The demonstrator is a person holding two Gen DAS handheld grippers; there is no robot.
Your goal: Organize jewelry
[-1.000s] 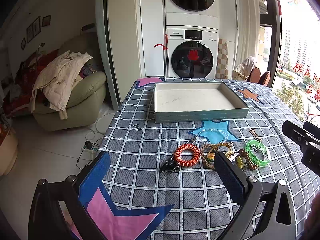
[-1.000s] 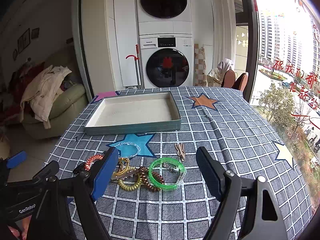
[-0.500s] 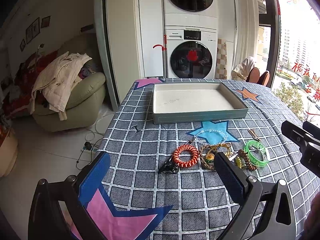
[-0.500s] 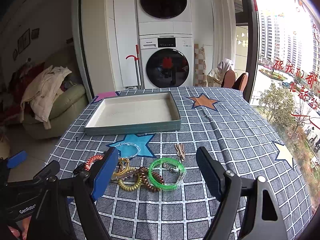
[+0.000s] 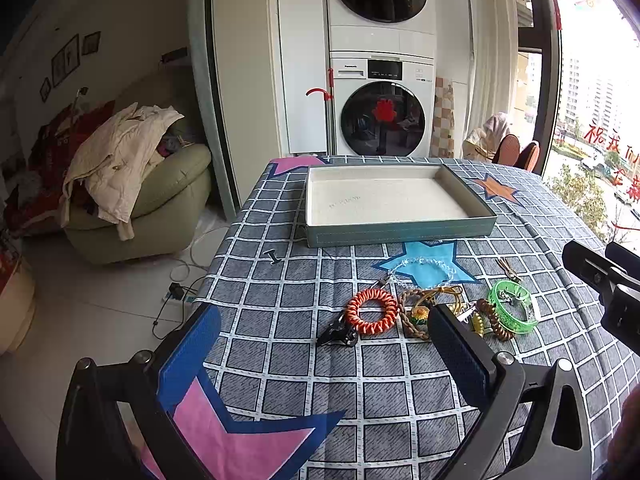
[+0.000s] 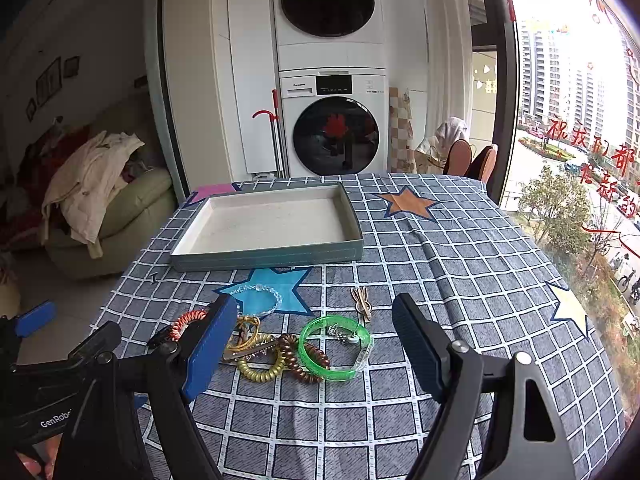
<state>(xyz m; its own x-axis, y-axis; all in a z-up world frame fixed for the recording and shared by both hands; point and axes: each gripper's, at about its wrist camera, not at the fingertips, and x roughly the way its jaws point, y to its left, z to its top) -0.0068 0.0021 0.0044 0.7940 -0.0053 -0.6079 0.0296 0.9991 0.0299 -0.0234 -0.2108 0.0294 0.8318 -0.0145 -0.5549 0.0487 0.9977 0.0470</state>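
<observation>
My jaws are spread wide and hold nothing on both sides: the left gripper (image 5: 324,344) hangs over the near edge of the checked cloth (image 5: 280,360), the right gripper (image 6: 316,340) just beside it to the right, above the jewelry. In the right view, the nearest pieces are a green bangle (image 6: 337,347), a brown coil (image 6: 304,358) lying across its left rim and a yellow coil (image 6: 260,370) touching that. Left of these I see an orange coil (image 5: 372,311) with a black clip (image 5: 336,332) against it, and a braided piece (image 5: 416,316) between the orange coil and the yellow one. Just beyond sits a clear bead bracelet (image 5: 420,272) on a blue star, with a small tan clip (image 6: 362,299) to its right, apart from the pile. Farther back stands the tray (image 6: 268,254), nothing in it that I can see. Behind the table I see 2 stacked washers (image 6: 332,120).
</observation>
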